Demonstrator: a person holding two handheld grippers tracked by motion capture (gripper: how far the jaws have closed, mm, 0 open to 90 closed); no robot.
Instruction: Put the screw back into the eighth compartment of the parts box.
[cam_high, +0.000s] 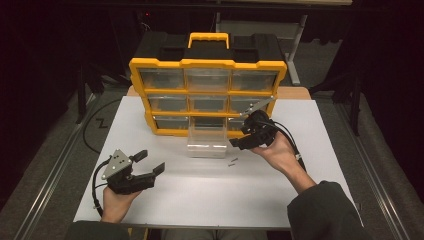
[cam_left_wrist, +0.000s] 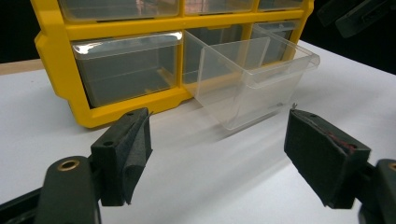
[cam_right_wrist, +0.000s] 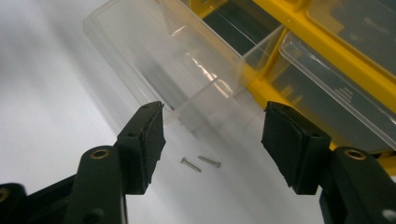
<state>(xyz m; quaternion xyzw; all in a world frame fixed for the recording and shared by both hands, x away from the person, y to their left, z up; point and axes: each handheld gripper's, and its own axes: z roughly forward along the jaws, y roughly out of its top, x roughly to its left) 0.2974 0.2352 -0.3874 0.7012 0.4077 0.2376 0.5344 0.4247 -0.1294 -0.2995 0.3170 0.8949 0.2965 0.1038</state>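
Where the room lies dark, the white table (cam_high: 200, 200) gleams.

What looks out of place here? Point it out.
Two small screws lie loose on the white table, beside the clear drawer rather than inside it. That drawer is pulled far out of the yellow organizer, bottom row, middle slot. The right tongs stand open over the screws.
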